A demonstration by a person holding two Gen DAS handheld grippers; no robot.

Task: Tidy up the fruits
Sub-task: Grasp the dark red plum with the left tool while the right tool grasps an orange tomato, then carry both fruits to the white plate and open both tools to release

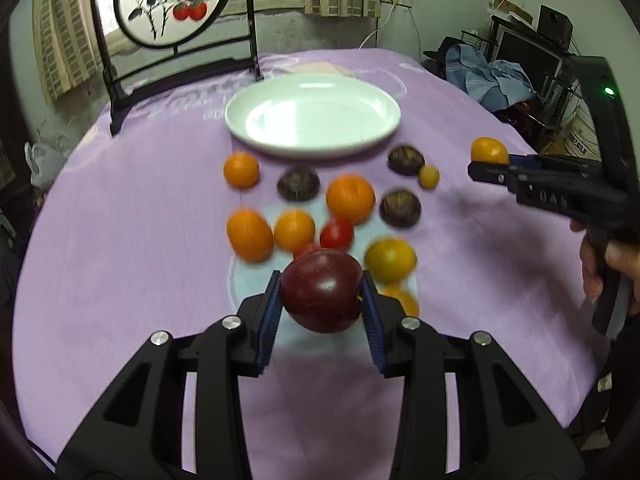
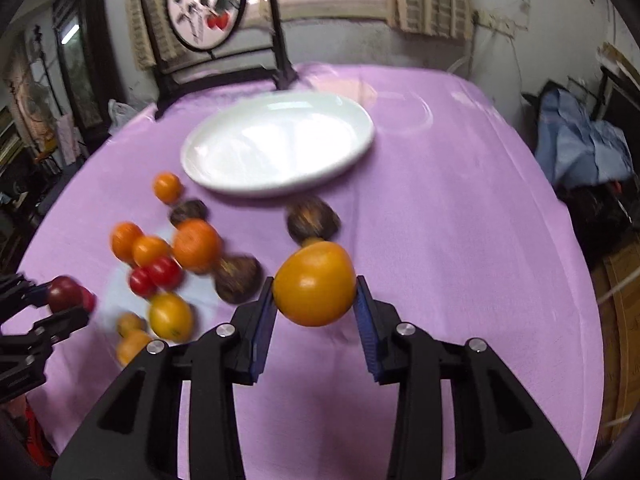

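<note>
My left gripper (image 1: 322,292) is shut on a dark red plum (image 1: 320,290), held above the purple cloth; the right wrist view shows that plum (image 2: 64,293) at the far left. My right gripper (image 2: 315,286) is shut on a yellow-orange fruit (image 2: 314,282), lifted off the cloth; the left wrist view has this fruit (image 1: 489,151) at the right. The white plate (image 1: 312,114) (image 2: 280,142) lies bare behind the loose fruit. Several oranges (image 1: 350,198), red tomatoes (image 1: 337,233) and dark brown fruits (image 1: 400,208) lie scattered between grippers and plate.
A black stand with a round painted screen (image 1: 172,0) rises at the table's far left edge. The round table under the purple cloth (image 1: 120,240) drops off at the right, where a hand (image 1: 600,260) holds the right gripper. Clutter and blue fabric (image 2: 580,140) sit beyond.
</note>
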